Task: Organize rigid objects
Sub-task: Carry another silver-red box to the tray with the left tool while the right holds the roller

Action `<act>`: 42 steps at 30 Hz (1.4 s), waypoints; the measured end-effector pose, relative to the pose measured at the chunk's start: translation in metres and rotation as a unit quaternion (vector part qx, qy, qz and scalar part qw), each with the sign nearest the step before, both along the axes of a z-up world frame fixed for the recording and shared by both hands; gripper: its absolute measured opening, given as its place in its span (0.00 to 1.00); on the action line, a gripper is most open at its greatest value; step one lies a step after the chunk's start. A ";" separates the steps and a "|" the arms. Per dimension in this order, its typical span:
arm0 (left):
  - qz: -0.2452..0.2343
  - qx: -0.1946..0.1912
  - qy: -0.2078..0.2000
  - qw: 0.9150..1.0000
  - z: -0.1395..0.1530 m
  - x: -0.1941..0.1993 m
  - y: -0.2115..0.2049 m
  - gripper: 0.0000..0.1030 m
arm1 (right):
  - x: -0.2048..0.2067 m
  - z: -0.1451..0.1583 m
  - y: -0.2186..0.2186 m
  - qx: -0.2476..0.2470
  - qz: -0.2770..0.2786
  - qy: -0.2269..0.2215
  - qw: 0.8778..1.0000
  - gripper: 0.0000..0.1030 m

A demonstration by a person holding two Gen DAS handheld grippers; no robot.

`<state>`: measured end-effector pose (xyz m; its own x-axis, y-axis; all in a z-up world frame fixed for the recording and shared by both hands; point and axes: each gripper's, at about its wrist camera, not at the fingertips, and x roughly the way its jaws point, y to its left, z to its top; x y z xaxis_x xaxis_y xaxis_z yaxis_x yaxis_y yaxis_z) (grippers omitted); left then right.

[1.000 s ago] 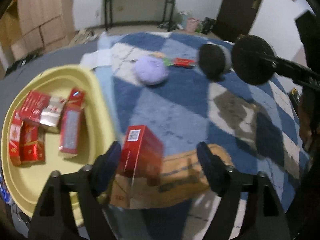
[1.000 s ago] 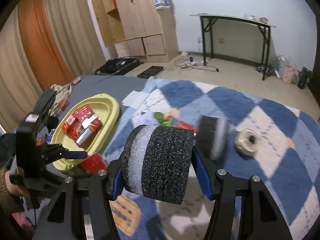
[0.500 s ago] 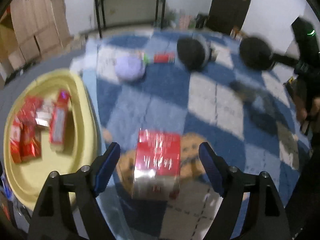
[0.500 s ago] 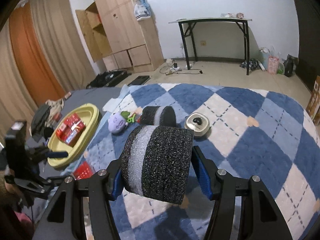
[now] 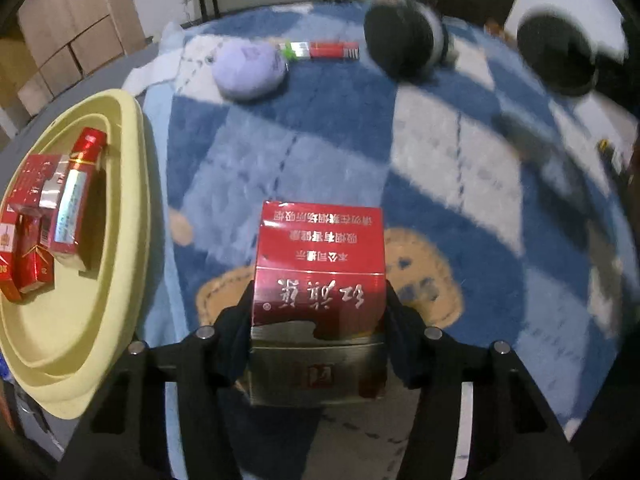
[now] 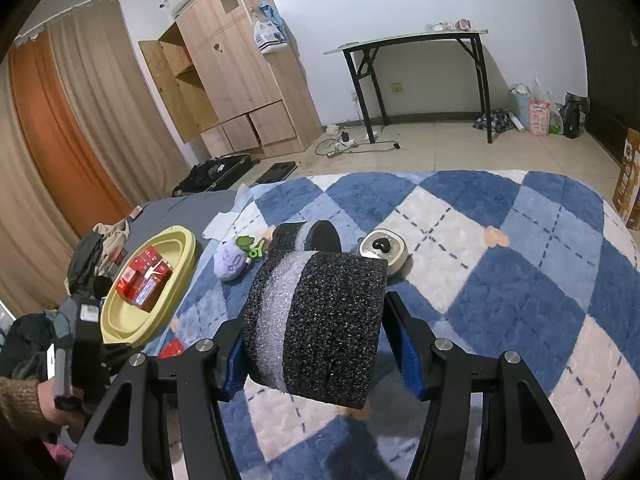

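My left gripper (image 5: pixel 318 320) is shut on a red and gold cigarette box (image 5: pixel 320 276), held over the blue checked blanket (image 5: pixel 320 128) just right of the yellow tray (image 5: pixel 80 320). The tray holds several red boxes (image 5: pixel 60 208). My right gripper (image 6: pixel 316 344) is shut on a black and white foam roll (image 6: pixel 316 320) above the blanket. A second foam roll (image 6: pixel 306 238) lies on the blanket behind it; it also shows in the left wrist view (image 5: pixel 404 40).
A purple plush toy (image 5: pixel 250 68), a red and green tube (image 5: pixel 324 50) and a round beige device (image 6: pixel 384 250) lie on the blanket. Clothes lie left of the tray (image 6: pixel 148 284). A wardrobe (image 6: pixel 232 80) and a black-legged table (image 6: pixel 416 40) stand at the back.
My left gripper closed on the red box, which stood loose between open jaws before. My right gripper carried its foam roll away from the tray, toward the blanket's right side.
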<state>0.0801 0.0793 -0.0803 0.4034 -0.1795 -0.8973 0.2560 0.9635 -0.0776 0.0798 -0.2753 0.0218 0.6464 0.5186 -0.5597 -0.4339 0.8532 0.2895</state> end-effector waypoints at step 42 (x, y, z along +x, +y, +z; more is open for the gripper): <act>0.310 -0.042 -0.017 0.950 0.000 0.003 0.219 0.84 | 0.087 -0.029 0.442 -0.194 0.233 0.013 0.953 0.56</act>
